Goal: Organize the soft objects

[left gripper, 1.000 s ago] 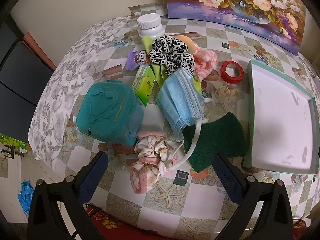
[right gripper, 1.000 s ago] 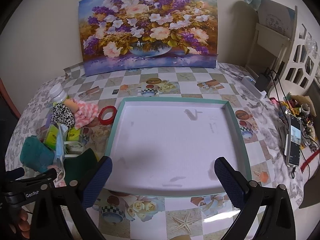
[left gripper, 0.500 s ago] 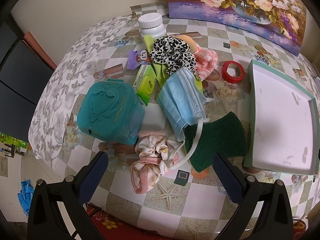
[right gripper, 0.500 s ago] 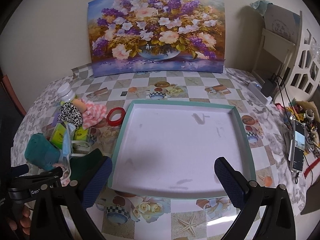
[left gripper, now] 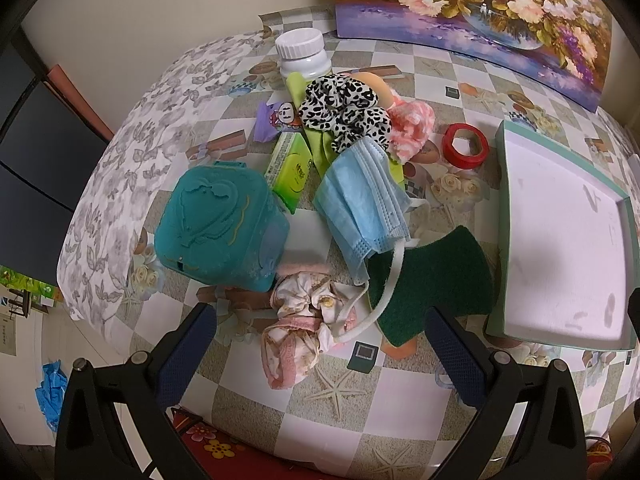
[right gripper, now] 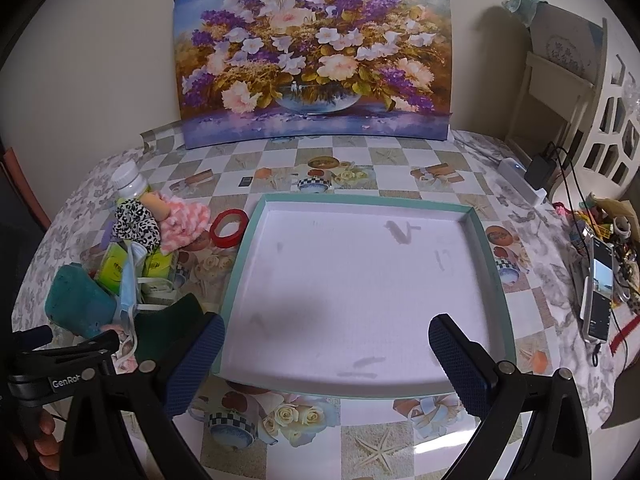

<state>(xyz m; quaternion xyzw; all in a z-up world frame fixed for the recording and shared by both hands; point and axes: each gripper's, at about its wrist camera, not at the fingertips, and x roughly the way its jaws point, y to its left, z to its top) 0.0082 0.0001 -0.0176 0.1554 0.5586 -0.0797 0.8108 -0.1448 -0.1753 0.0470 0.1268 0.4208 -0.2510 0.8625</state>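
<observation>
Left gripper: held above the near edge of the bench, jaws spread wide, nothing gripped.
Right gripper: held over the near rim of the tray, jaws spread wide, nothing gripped.
Soft pile: gathered left of the tray, on the checked cloth.
Pink floral scrunchie: seen nearest the left jaws, between the two fingers, resting on the bench.
Blue face mask: laid across the middle of the pile, its white strap trailing over the dark green scouring pad.
Leopard scrunchie: piled at the far end, touching a pink fluffy cloth.
Teal box: set just left of the mask.
White bottle: stood upright behind the pile.
Red tape roll: placed between pile and tray.
</observation>
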